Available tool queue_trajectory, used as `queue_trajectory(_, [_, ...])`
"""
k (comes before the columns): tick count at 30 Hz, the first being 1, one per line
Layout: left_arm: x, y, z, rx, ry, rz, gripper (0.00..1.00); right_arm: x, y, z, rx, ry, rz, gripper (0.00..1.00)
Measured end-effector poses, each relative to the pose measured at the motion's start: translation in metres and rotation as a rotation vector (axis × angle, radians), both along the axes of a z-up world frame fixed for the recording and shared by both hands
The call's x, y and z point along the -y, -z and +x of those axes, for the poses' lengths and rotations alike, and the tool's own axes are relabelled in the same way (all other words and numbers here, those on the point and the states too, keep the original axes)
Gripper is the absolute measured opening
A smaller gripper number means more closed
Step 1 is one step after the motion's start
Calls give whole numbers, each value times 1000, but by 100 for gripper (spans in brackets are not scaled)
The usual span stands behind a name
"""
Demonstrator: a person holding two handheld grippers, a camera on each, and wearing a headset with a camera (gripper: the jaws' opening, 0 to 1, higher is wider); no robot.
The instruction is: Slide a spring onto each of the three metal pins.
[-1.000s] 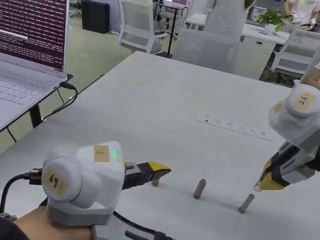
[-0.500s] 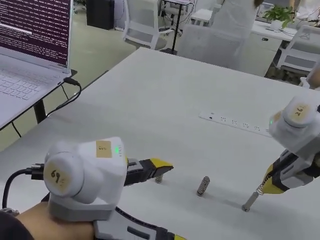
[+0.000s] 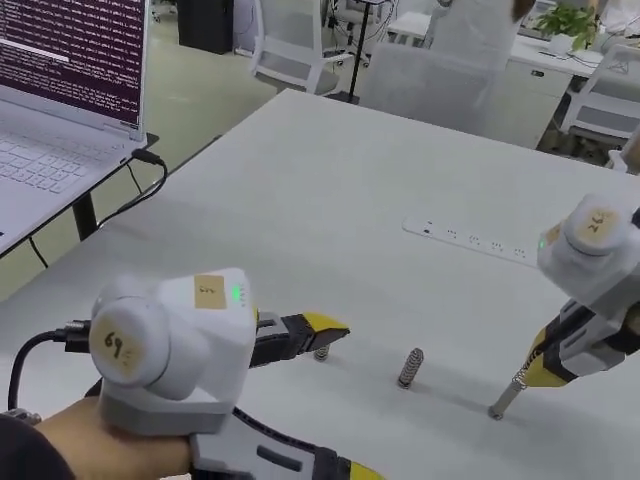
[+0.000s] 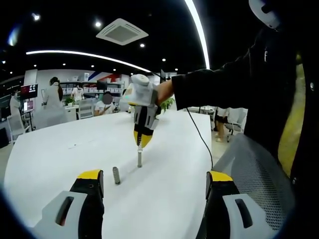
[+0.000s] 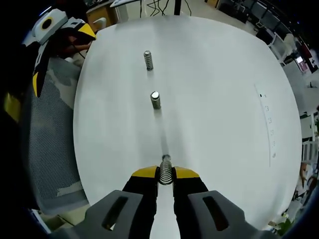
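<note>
Three metal pins stand in a row on the white table [image 3: 330,200]. A spring sits on the left pin [image 3: 321,352] and another on the middle pin [image 3: 410,367] [image 4: 116,175] [image 5: 155,99]. The right pin [image 3: 503,398] [image 4: 140,158] leans slightly. My right gripper [image 3: 528,374] [image 5: 166,175] is shut on a spring [image 5: 165,172], which sits over that pin's top end. My left gripper [image 3: 345,400] [image 4: 154,179] is open with nothing between its jaws; its upper jaw lies just beside the left pin [image 5: 148,59].
A white power strip [image 3: 470,240] lies farther back on the table. An open laptop [image 3: 60,90] stands on a separate stand at the left, its cable [image 3: 150,190] hanging by the table edge. Office chairs [image 3: 290,45] stand beyond the table.
My right gripper has come down with the spring, from just above the right pin onto its top end. The left gripper has stayed by the left pin.
</note>
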State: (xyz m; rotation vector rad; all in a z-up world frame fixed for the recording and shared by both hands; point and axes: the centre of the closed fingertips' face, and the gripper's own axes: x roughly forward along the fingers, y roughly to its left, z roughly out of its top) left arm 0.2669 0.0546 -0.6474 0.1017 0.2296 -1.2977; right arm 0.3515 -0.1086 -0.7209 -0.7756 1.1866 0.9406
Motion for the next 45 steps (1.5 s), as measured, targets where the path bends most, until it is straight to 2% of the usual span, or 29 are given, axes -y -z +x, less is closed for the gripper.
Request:
queue_trajectory(16, [-1, 1, 2, -6, 0, 0, 80, 0, 11, 4, -13, 8, -2, 8])
queue_trajectory(37, [-3, 2, 2, -7, -8, 6, 80, 0, 46, 1, -20, 1, -38, 9])
queue_trajectory(45, [-3, 1, 2, -5, -10, 1, 80, 3, 53, 2, -19, 3, -46, 9])
